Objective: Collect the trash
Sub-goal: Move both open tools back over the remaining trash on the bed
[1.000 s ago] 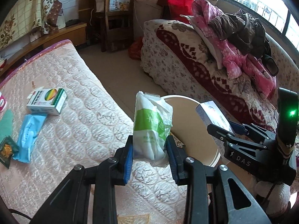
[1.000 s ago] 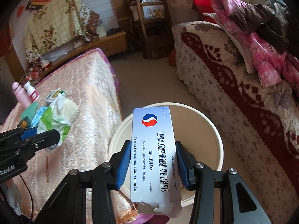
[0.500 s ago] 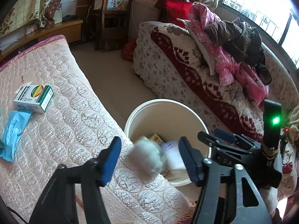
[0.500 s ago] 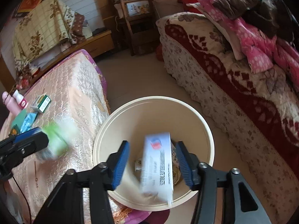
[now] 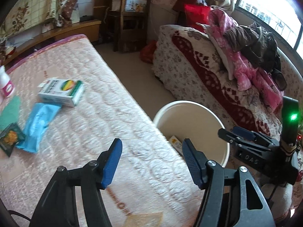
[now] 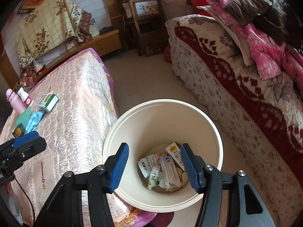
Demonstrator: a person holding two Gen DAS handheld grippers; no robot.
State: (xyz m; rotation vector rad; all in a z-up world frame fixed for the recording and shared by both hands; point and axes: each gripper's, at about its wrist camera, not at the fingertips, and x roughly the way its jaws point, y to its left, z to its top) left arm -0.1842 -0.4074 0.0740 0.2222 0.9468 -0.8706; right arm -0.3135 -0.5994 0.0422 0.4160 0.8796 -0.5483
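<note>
— We are no longer holding anything: a second ago the left gripper [image 5: 151, 160] was clamping the green-and-white pouch and the right gripper [image 6: 154, 165] the silver tablet box; now both sets of fingers are spread wide and empty, and both pieces are lying in the cream bin [image 6: 212, 130] among the other wrappers.

— So we are finishing a drop and, by our guess, turning back for more. What are we going for?

— On the quilted mattress [image 5: 106, 102] we are seeing the green-and-white box [image 5: 61, 92], the blue packet [image 5: 38, 121] just beside it, and a small dark sachet [image 5: 10, 139] touching the packet's far end. The next move is calling for a swing left and a low approach.

— Anything in our way?

— The mattress edge is pressing against the bin, and the pink-capped bottle [image 6: 25, 97] standing near the box probably is not trash.
</note>
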